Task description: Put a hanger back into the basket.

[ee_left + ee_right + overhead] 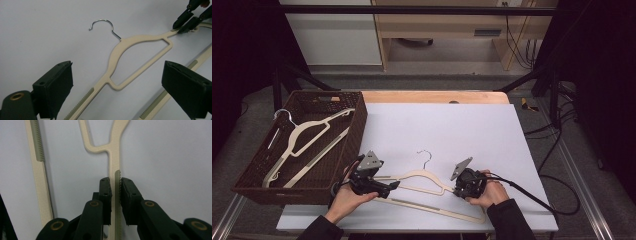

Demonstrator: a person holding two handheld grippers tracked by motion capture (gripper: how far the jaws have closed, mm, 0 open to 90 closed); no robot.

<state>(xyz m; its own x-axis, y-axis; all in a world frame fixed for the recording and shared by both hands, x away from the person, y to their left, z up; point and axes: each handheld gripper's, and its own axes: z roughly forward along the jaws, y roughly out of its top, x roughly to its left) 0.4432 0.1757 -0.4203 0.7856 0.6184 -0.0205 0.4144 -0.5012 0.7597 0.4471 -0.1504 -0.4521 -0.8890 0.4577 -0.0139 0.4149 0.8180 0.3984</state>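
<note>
1. high view, nearest edge: two dark sleeves and hands entering from the bottom, each holding a black gripper over the white table top (452,125).
2. left gripper (388,187) lying low at the left shoulder arm of the cream hanger (422,176), grey three-cornered plate on top, cable trailing back toward the wrist.
3. left gripper view: own jaws spread wide, released, nothing pressed between the pads; left shoulder arm of the cream hanger (140,50) running up between them without touching either pad, ribbed grey strip on it near the bottom edge.
4. right gripper (458,191) at the right shoulder arm of the same hanger, black cable looping off past the right table edge.
5. right gripper view: right gripper (115,195) clenched on the hanger's (113,152) right shoulder arm, both pads (106,195) pressed against the sides of the thin cream bar at its toothed grey strip; lower bar (41,182) of the hanger seen apart on the left.
6. left gripper view, top right corner: same grip seen from afar, black tips of the right gripper (180,25) pinching the far shoulder arm.
7. hanger itself: flat on the white surface near the front edge, between the two hands, metal hook (426,157) pointing away from the person.
8. farther left: dark woven basket (357,127) at the table's left side, partly off the white surface, with a second cream hanger (307,140) lying inside, hook toward the far left corner.
9. beyond: wooden table edge, then floor, pale cabinet fronts and loose cables.
</note>
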